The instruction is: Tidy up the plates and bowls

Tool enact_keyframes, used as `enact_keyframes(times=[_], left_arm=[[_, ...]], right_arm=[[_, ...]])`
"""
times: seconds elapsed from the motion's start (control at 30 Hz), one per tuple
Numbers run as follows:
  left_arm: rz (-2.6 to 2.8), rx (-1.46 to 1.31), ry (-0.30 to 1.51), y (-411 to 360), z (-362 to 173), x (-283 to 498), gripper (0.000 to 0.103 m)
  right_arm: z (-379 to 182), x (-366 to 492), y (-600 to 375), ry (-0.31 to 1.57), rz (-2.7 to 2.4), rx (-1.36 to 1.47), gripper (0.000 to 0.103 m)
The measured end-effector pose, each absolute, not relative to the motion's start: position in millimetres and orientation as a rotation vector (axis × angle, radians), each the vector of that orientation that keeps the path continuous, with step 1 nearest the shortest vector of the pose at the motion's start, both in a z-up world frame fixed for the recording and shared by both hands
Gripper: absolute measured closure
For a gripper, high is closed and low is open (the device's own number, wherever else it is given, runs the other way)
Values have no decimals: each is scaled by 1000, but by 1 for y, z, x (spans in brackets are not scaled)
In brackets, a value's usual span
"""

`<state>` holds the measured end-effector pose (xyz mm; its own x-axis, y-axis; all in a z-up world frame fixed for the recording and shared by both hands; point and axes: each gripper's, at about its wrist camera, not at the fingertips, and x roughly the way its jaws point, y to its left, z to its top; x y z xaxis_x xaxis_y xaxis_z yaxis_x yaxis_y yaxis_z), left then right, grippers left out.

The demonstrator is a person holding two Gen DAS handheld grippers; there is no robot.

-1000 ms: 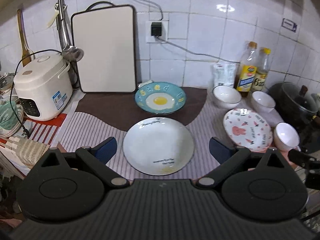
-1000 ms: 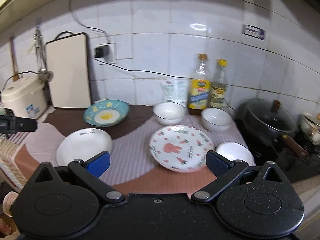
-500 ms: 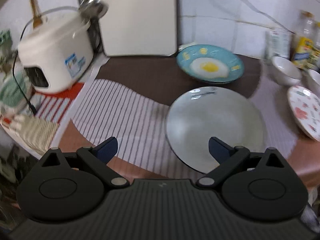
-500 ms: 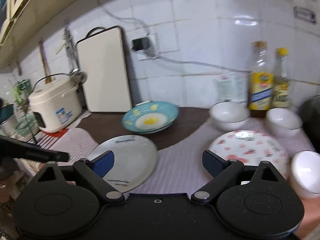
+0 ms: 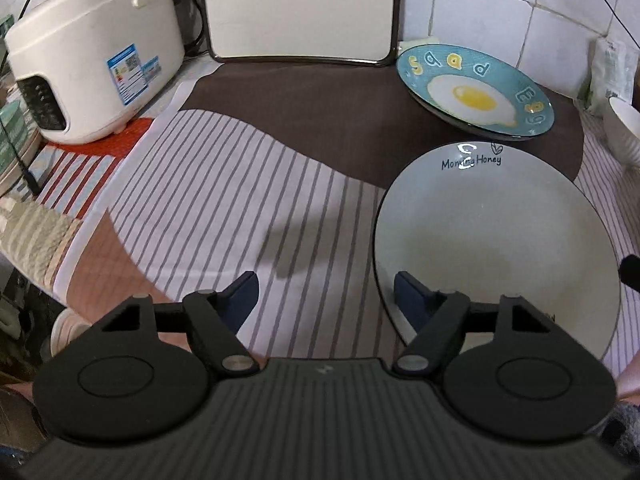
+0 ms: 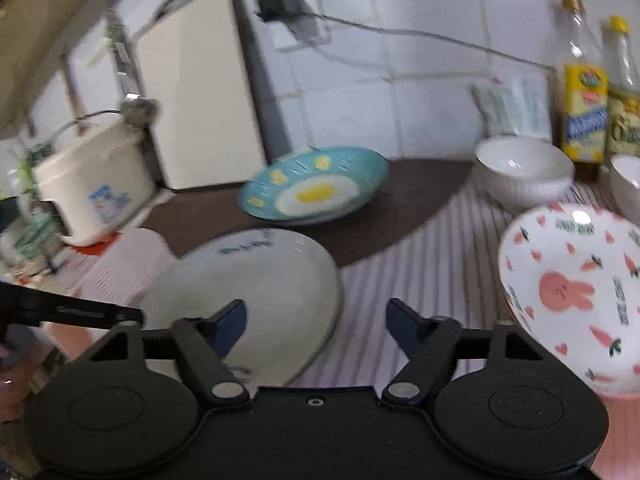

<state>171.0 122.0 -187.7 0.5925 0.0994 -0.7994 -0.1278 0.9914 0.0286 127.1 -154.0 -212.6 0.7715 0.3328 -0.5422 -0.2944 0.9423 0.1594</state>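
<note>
A pale plate lettered "Morning Honey" (image 5: 496,236) lies on the striped mat; it also shows in the right wrist view (image 6: 248,284). A blue fried-egg plate (image 5: 476,92) sits behind it, and also shows in the right wrist view (image 6: 316,188). A pink rabbit plate (image 6: 572,292) lies to the right, with two white bowls (image 6: 524,172) behind it. My left gripper (image 5: 326,292) is open and empty at the pale plate's left rim. My right gripper (image 6: 316,320) is open and empty over that plate's right edge.
A white rice cooker (image 5: 88,52) stands at the left, a cutting board (image 5: 300,4) leans on the tiled wall. Two oil bottles (image 6: 584,92) and a packet (image 6: 512,108) stand at the back right. The left gripper's body (image 6: 68,312) crosses the right view.
Both grippers have moved left and closer to the counter. The pale plate now sits right of the left gripper and the right gripper has swung over it. The plates have not moved.
</note>
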Motion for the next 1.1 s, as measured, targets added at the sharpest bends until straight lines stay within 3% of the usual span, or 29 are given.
enact_keyframes(times=[0.1, 0.17, 0.3, 0.4, 0.67, 0.8, 1.1], left_arm=[[113, -49, 932, 118, -190, 175, 43], [85, -100, 953, 120, -193, 177, 49], [22, -214, 975, 123, -196, 181, 76], [-4, -179, 968, 117, -196, 181, 81], [1, -151, 942, 112, -196, 177, 80], [20, -107, 931, 102, -198, 178, 73], [-4, -214, 1003, 103, -193, 178, 75]], right_arm=[[-221, 132, -158, 636, 347, 99, 36], [-226, 136, -160, 664, 355, 117, 50], [-234, 143, -161, 709, 372, 173, 71], [-237, 146, -160, 718, 394, 188, 86], [-248, 161, -155, 748, 406, 235, 83], [-248, 161, -152, 737, 403, 231, 83], [-231, 151, -167, 727, 402, 195, 85]])
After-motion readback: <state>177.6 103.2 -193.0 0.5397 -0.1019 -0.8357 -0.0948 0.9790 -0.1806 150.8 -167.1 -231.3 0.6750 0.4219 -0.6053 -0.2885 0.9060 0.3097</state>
